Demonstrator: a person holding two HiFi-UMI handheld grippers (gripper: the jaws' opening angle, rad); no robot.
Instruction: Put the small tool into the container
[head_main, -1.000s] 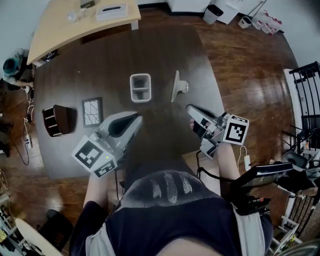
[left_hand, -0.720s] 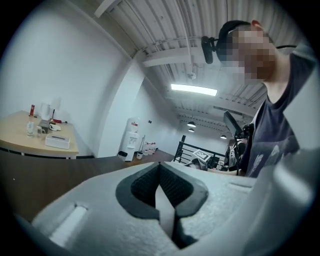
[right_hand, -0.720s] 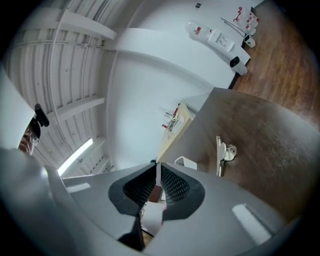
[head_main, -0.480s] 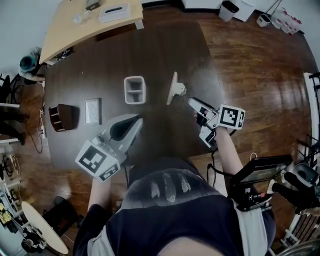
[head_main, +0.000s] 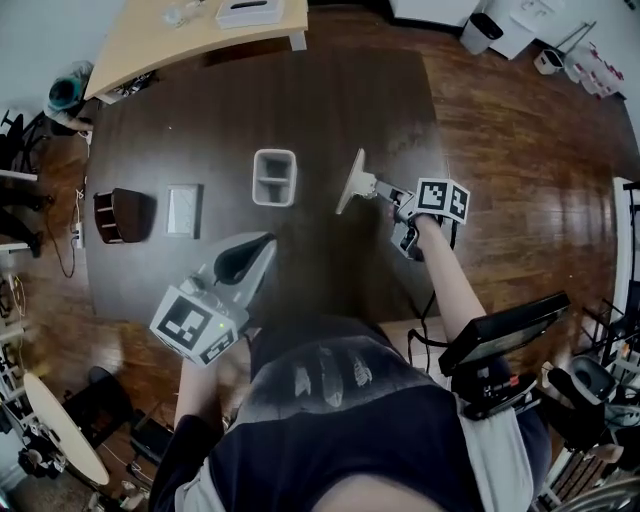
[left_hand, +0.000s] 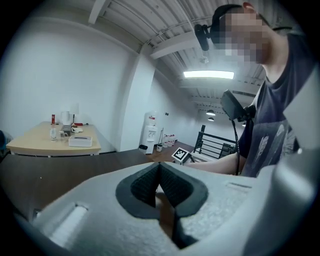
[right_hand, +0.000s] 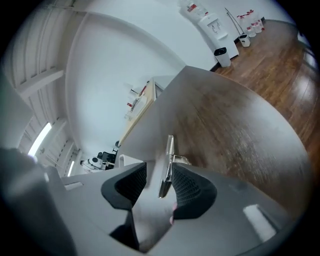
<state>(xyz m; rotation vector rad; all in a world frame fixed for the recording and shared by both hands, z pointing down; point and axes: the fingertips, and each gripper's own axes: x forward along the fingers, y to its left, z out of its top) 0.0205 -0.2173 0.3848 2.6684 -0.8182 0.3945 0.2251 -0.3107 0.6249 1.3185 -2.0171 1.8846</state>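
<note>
The small tool (head_main: 354, 182), a flat pale blade with a metal clip, stands on edge on the dark table (head_main: 200, 120), right of the white two-compartment container (head_main: 275, 177). My right gripper (head_main: 386, 191) is at the tool's right side. In the right gripper view its jaws have just been opening, and the blade (right_hand: 168, 152) shows edge-on in the gap, close to the right pad (right_hand: 189, 186), which does not press on it. My left gripper (head_main: 264, 243) hangs over the table's near part, below the container, shut and empty (left_hand: 160, 169).
A brown slatted holder (head_main: 115, 215) and a grey square pad (head_main: 183, 210) lie at the table's left. A light wooden table (head_main: 170, 45) with a white box (head_main: 250, 10) stands behind. Wooden floor (head_main: 520, 150) runs to the right.
The right gripper has moved forward and down to the tool, and its jaws have opened. The left gripper drifted slightly. The head view has shifted.
</note>
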